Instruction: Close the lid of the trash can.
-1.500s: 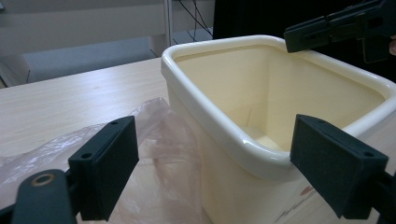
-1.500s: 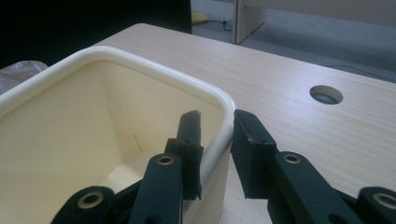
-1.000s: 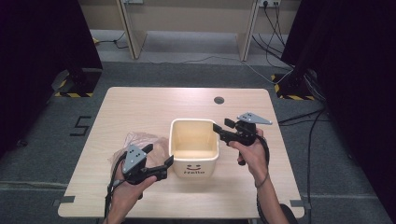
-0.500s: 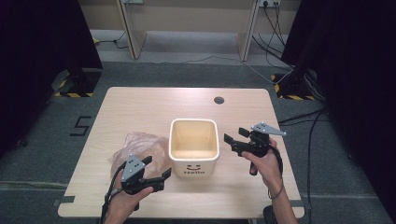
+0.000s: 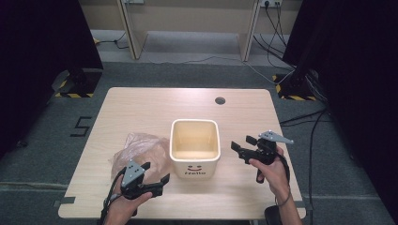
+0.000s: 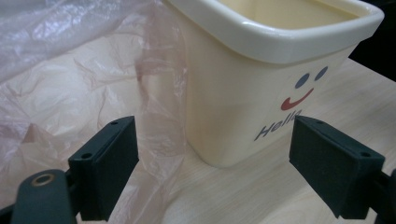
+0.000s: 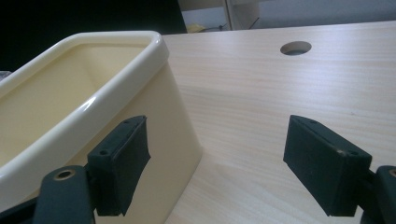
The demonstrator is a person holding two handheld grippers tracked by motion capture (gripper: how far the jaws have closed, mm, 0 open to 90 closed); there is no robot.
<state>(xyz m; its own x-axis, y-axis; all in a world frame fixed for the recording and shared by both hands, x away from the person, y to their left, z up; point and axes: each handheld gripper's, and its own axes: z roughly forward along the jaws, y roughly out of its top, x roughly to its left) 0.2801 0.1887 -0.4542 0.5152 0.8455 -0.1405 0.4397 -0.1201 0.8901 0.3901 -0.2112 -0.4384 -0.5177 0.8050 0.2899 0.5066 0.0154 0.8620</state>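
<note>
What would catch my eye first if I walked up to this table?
Probably the cream bin with a smiley face and "Hello" on its front, standing mid-table. A crumpled clear plastic bag lies against its left side. A person's hands hold black tongs either side of it, the left tongs and right tongs both open and empty.

Cream bin [image 5: 195, 146] between two apart grippers

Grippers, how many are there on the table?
2. The left gripper is near the table's front edge beside the plastic bag; the right gripper is to the right of the cream bin.
</note>
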